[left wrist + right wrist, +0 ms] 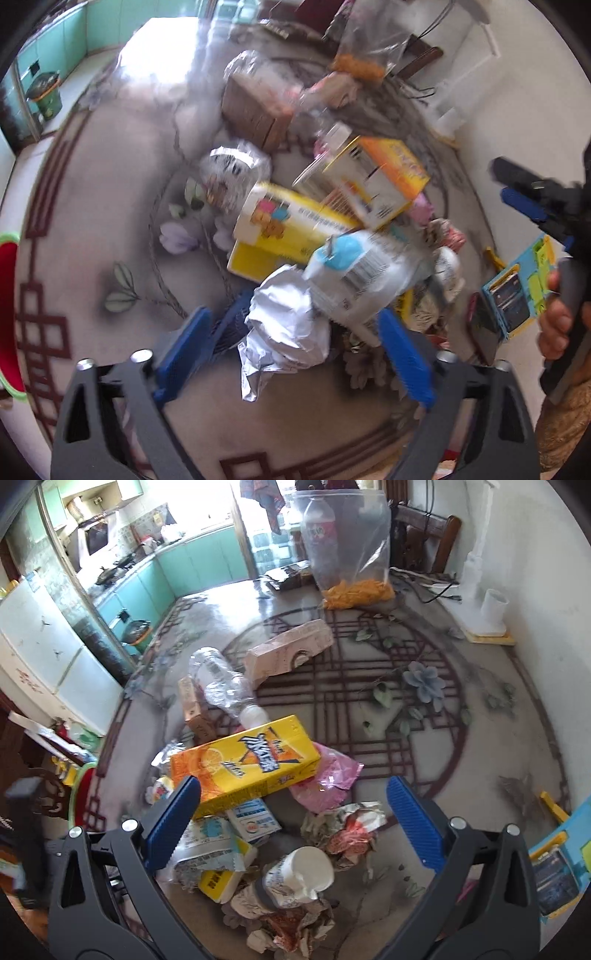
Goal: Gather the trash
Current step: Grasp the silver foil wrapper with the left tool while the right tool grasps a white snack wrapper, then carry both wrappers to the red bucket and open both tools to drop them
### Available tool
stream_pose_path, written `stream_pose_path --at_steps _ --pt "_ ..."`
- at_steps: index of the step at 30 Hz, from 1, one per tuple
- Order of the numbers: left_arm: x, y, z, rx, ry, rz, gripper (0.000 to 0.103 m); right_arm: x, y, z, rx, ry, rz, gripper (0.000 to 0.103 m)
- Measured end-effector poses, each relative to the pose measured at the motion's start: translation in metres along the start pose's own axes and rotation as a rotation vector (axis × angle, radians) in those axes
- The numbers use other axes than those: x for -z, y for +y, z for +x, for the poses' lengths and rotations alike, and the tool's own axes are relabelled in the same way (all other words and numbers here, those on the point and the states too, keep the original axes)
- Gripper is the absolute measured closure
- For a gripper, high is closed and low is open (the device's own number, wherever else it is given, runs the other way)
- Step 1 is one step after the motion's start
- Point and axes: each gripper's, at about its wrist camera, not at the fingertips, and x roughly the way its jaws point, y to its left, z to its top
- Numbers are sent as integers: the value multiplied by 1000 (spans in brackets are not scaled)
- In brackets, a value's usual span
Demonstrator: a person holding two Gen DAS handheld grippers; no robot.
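Note:
A heap of trash lies on the patterned glass table (92, 221). In the left wrist view my left gripper (295, 315) hangs open over a crumpled silver foil wrapper (288, 325), with neither blue pad touching it. Behind the foil lie a white pouch with a blue label (362, 273), a yellow box (280, 221) and an orange box (373, 181). My right gripper (295, 786) is open above a yellow juice carton (243, 764), a pink wrapper (325, 779), crumpled paper (351, 830) and a white-capped bottle (295, 878). It also shows at the right (532, 195), held by a hand (554, 325).
A clear plastic bag (351, 554) holding a bottle and orange scraps stands at the table's far side. A crushed clear bottle (221, 683) and a pink carton (288, 650) lie mid-table. A blue-green card (557, 867) sits right, a red bowl (83, 794) left, a white stand (484, 613) by the wall.

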Motion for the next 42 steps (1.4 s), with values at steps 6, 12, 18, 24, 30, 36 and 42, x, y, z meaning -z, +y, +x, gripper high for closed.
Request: stream_pose_path --at_steps 6,12,18,24,30,36,42 --pt "6 11 20 49 27 -70 69 17 25 7 -99 89 -137 4" --pt "3 11 13 12 -1 -90 72 44 58 41 -159 194 -209 7" --pt "5 20 3 7 -19 -114 72 50 70 63 -140 256 -241 39" --pt "11 31 -14 -11 -62 -139 72 47 67 52 -178 230 -226 47" --pt "8 32 -35 -13 -121 -135 72 38 72 27 -197 167 -228 48" --pt "8 42 -69 -16 -198 -133 71 25 91 6 -209 103 -235 48" --pt "10 83 -101 -38 -247 -141 71 25 131 4 -189 76 -238 48"
